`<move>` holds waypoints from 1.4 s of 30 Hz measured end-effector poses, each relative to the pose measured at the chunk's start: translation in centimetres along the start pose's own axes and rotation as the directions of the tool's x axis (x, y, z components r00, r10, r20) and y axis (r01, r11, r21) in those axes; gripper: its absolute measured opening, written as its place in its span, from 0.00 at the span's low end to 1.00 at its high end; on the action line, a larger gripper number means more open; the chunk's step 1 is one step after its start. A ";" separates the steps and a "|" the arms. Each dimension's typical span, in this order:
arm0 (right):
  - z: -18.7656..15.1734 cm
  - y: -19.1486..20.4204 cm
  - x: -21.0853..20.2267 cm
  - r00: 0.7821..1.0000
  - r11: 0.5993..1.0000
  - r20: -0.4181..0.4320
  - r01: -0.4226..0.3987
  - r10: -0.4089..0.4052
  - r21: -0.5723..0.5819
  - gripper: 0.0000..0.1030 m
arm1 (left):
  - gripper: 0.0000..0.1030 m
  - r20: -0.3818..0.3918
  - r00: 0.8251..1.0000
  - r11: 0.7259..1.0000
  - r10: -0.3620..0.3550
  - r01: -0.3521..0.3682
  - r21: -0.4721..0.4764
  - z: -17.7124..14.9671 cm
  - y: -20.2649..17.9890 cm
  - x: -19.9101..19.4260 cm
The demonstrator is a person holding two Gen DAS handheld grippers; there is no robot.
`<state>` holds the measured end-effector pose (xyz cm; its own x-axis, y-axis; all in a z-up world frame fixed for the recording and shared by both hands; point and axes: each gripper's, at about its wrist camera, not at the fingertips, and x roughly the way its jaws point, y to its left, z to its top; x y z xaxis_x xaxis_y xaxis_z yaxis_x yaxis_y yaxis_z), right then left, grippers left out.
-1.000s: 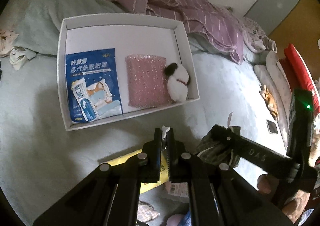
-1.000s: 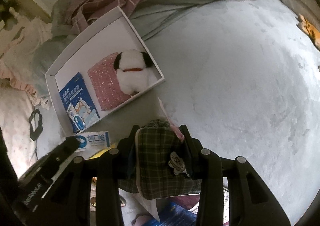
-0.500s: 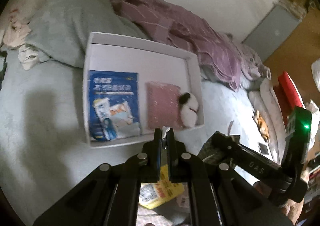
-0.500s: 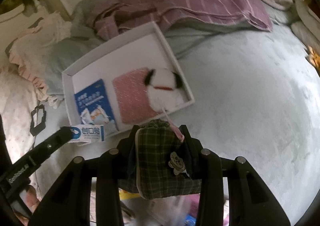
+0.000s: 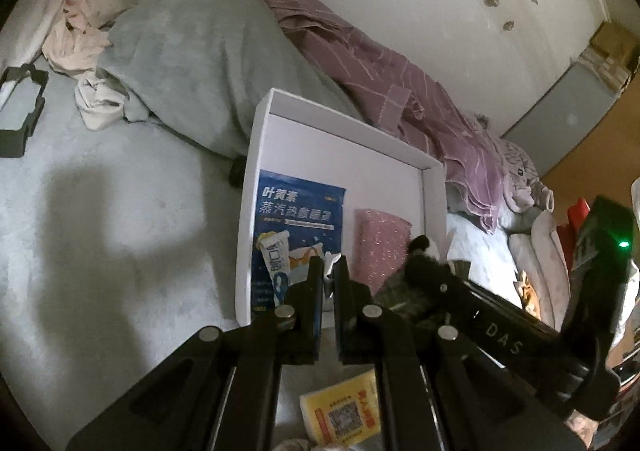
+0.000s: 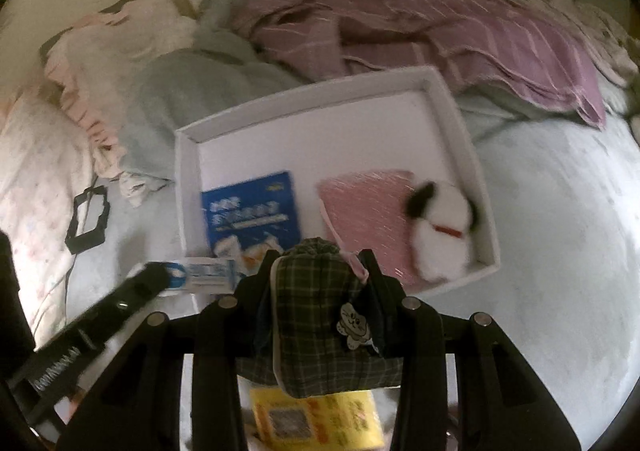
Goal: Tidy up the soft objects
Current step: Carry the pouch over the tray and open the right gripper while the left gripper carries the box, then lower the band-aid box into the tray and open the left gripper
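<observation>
Now L gripper (image 5: 328, 275) clamps tube (image 6: 204, 271), R gripper (image 6: 316, 271) clamps plaid pouch (image 6: 316, 315), both over white tray (image 6: 452, 111).

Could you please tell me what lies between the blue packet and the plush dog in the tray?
The pink glittery pouch lies there, clearest in the right wrist view.

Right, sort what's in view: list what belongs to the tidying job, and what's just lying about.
Job: white tray; blue packet; pink pouch; plush dog; plaid pouch in the right gripper; tube in the left gripper.

Lying about: purple blanket; yellow card; grey pillow.
</observation>
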<state>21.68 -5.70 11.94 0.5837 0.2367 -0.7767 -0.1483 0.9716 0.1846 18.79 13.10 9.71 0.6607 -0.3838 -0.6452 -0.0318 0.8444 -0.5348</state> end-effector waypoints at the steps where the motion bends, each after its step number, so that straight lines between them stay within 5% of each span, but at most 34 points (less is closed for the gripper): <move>1: 0.1 0.5 0.1 1.000 1.000 0.014 -0.003 0.003 -0.017 0.40 | 0.03 -0.001 1.000 1.000 0.005 -0.005 -0.006 0.1 0.3 0.3; 10: -0.5 4.1 3.4 0.995 0.976 0.099 0.017 0.004 -0.216 0.40 | 0.03 0.075 0.997 0.999 0.031 -0.029 -0.035 0.3 1.7 -0.2; 23: -2.0 5.5 8.2 0.998 0.964 0.065 0.038 -0.022 -0.262 0.44 | 0.03 0.085 0.994 0.995 0.072 -0.066 -0.079 0.4 2.8 -0.9; 28: -1.6 4.0 7.7 0.997 0.983 0.052 -0.049 0.059 -0.177 0.46 | 0.03 0.091 0.994 0.996 0.056 -0.048 -0.079 0.4 2.6 -0.4; 32: -1.2 2.0 5.5 0.983 0.984 0.092 -0.152 0.161 -0.097 0.57 | 0.03 0.109 0.993 0.997 0.044 -0.036 -0.074 0.3 2.3 0.2; 38: -1.0 0.8 3.6 0.984 0.989 0.120 -0.119 0.129 -0.091 0.57 | 0.03 0.154 0.988 0.996 0.006 0.008 -0.090 0.0 2.2 1.8; 42: -1.0 0.5 3.2 0.984 0.991 0.138 -0.104 0.116 -0.087 0.57 | 0.03 0.197 0.978 0.984 -0.069 0.100 -0.151 -0.3 2.8 3.6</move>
<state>22.72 -4.48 8.92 0.6668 0.3464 -0.6598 -0.2775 0.9371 0.2115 20.89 14.02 5.71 0.7959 -0.3601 -0.4867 -0.0784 0.7358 -0.6727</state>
